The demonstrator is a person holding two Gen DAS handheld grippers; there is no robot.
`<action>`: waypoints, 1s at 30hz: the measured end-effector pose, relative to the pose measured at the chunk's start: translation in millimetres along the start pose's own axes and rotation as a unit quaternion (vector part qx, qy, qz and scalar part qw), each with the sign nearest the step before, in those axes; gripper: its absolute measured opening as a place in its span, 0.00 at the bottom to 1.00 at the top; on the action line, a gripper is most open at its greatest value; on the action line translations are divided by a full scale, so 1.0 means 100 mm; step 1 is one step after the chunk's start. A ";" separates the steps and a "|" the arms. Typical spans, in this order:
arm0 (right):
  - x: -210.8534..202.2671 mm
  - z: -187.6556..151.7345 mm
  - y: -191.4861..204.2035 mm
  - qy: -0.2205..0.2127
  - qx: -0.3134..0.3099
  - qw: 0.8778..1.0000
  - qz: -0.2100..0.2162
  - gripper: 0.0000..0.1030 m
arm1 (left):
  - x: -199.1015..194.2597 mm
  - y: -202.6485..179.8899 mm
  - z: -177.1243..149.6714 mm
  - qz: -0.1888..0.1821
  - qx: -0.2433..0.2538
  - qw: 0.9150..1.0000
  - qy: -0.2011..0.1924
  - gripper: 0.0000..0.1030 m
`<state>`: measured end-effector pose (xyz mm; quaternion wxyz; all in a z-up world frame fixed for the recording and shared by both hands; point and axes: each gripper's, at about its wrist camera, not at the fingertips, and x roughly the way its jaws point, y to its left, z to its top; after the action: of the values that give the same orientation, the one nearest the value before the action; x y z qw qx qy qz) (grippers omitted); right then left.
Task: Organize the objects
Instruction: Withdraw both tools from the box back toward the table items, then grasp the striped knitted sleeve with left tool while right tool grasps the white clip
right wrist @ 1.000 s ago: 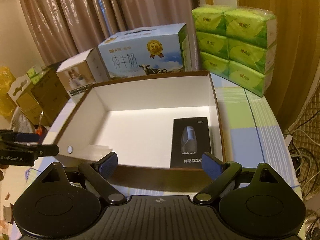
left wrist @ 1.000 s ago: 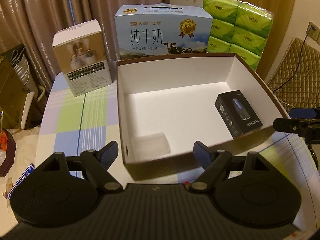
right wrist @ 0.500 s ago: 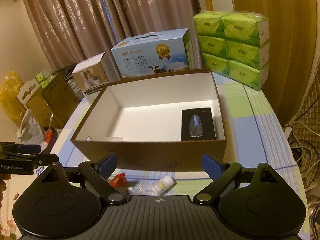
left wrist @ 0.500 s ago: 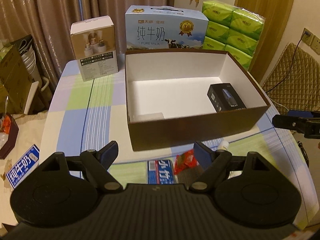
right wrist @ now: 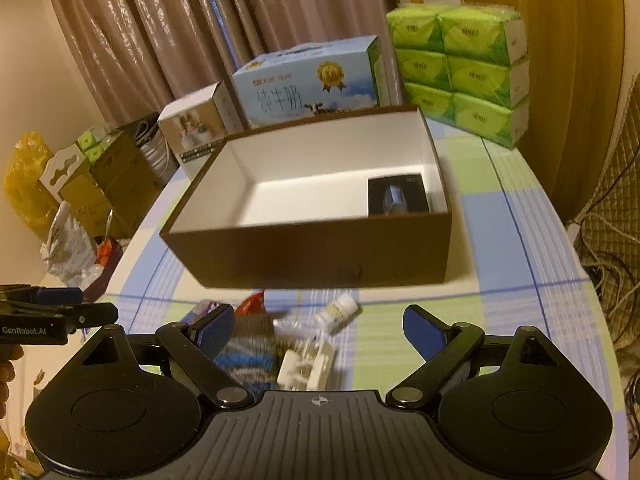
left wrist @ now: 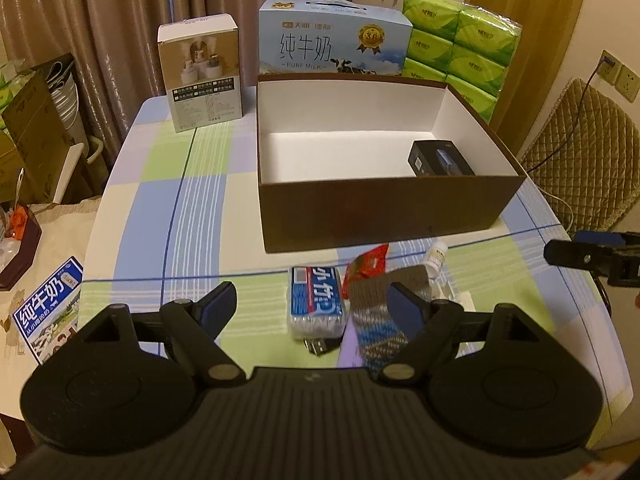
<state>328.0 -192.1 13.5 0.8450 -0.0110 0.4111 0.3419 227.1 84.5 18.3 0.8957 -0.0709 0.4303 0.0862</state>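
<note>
A brown open box (left wrist: 384,216) (right wrist: 320,256) with a white inside stands mid-table; a small black box (left wrist: 440,159) (right wrist: 398,196) lies in its right end. In front of it lie a blue-white tissue pack (left wrist: 316,302), a red snack packet (left wrist: 368,266), a striped knitted sock (left wrist: 374,312) (right wrist: 250,348), a small white bottle (left wrist: 436,256) (right wrist: 340,310) and a white plastic piece (right wrist: 308,364). My left gripper (left wrist: 310,306) hangs open over the pack and sock, holding nothing. My right gripper (right wrist: 318,328) is open above the sock and white piece, empty.
At the table's back stand a beige carton (left wrist: 202,76), a blue milk case (left wrist: 332,40) and stacked green tissue packs (left wrist: 460,52). Cardboard boxes (right wrist: 108,176) and bags crowd the floor at the left. A padded chair (left wrist: 580,152) with cables is to the right.
Both grippers have drawn back from over the brown box toward the table's near edge. The loose items in front of the box have come into view. Both stayed open.
</note>
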 end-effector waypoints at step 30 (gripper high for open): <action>0.20 -0.58 0.14 0.067 -0.003 0.998 -0.004 0.86 | 0.11 -0.20 -0.53 -0.027 -0.001 0.999 0.036 0.76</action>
<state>288.3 -187.2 -34.5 0.8169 -0.0380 0.4656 0.3383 198.3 55.7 -22.3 0.8814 -0.0865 0.4604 0.0600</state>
